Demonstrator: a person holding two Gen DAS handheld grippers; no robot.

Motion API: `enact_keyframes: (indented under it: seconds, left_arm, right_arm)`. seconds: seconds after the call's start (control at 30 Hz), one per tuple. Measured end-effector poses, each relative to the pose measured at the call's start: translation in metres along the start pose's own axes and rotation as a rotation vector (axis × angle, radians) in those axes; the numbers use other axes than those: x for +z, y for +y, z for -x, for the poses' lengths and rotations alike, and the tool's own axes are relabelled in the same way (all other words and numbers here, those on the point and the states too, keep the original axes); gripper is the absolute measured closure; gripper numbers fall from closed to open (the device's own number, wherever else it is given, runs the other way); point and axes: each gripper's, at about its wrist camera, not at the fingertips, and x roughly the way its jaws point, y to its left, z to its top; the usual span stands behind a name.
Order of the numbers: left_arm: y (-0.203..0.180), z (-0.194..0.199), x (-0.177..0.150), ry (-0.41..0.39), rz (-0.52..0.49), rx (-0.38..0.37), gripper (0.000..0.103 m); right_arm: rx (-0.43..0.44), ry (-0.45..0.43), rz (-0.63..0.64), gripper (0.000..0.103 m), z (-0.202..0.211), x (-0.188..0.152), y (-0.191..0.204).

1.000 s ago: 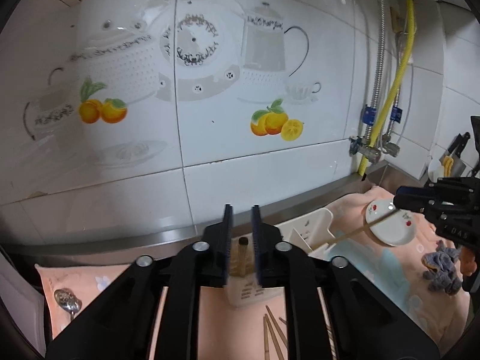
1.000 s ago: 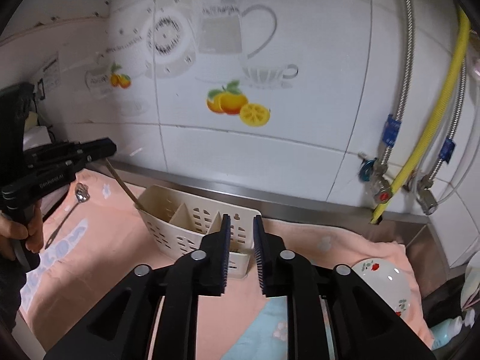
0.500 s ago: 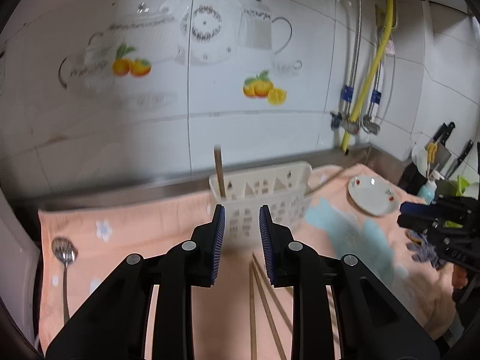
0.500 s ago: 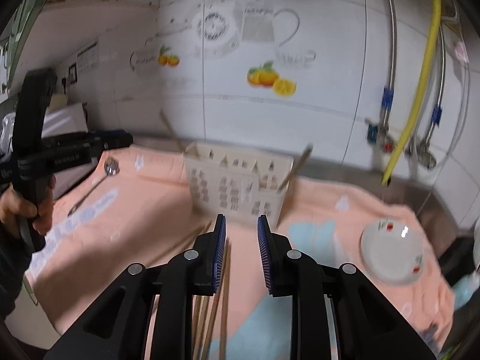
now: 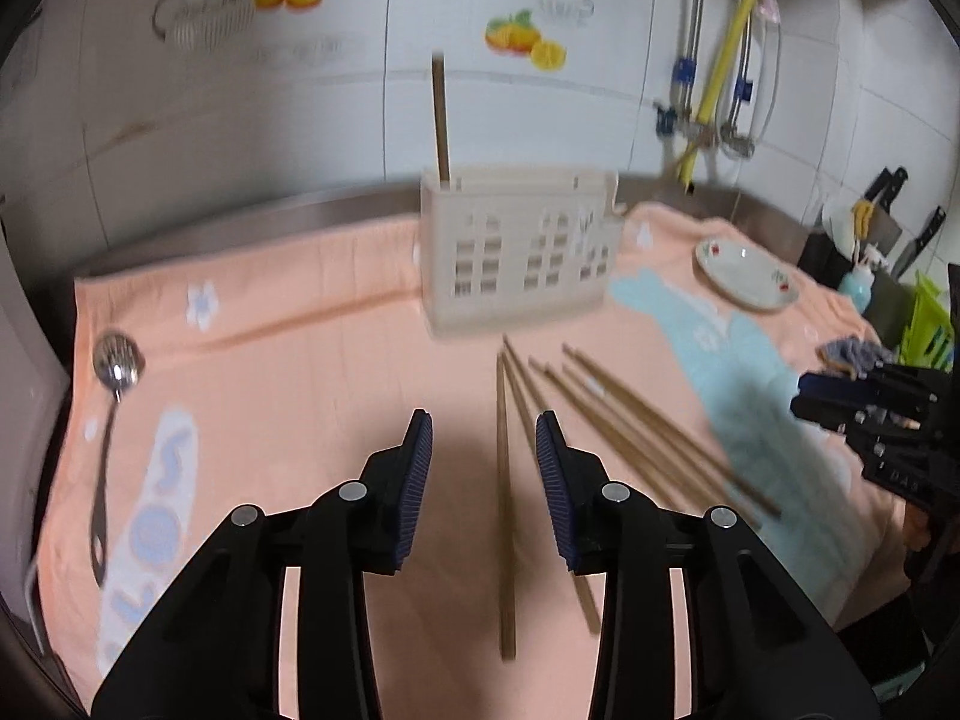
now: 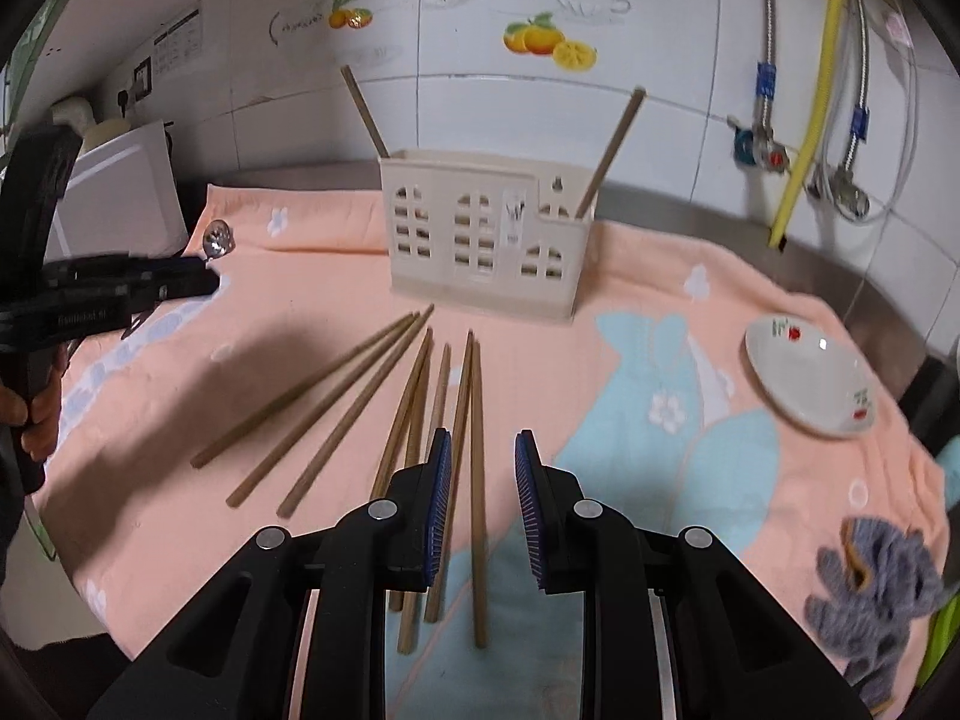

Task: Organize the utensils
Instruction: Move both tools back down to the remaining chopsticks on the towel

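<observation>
Your peach towel (image 6: 660, 276) covers the bench; the cream utensil caddy (image 6: 486, 246) stands behind loose chopsticks (image 6: 354, 396). Your left gripper (image 5: 483, 438), jaws opening, straddles one chopstick (image 5: 504, 510) untouched. Your right gripper (image 6: 478, 456), jaws apart, straddles another (image 6: 477, 420).

left wrist: angled down, near | right wrist: same | shared: chopsticks (image 5: 506, 480), utensil holder (image 6: 486, 240)

A home kitchen: tiled wall (image 6: 660, 30), knives (image 5: 888, 186), utensil caddy (image 6: 486, 240).
</observation>
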Motion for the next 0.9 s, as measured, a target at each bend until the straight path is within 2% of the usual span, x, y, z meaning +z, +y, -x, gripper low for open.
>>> enact_keyframes:
  seconds: [0.37,0.67,0.9]
  left_arm:
    - [0.001,-0.029,-0.045,0.118,0.034,-0.029,0.066]
    - [-0.007,-0.052,-0.055,0.172,0.021,-0.041,0.067]
    - [-0.009,-0.066,-0.056,0.201,0.015,-0.038,0.083]
  right_arm:
    - [-0.002,0.048,-0.048,0.081,-0.013,-0.024,-0.002]
    - [-0.004,0.089,-0.066,0.081,-0.027,-0.039,-0.004]
    - [0.002,0.109,-0.081,0.081,-0.036,-0.044,-0.007]
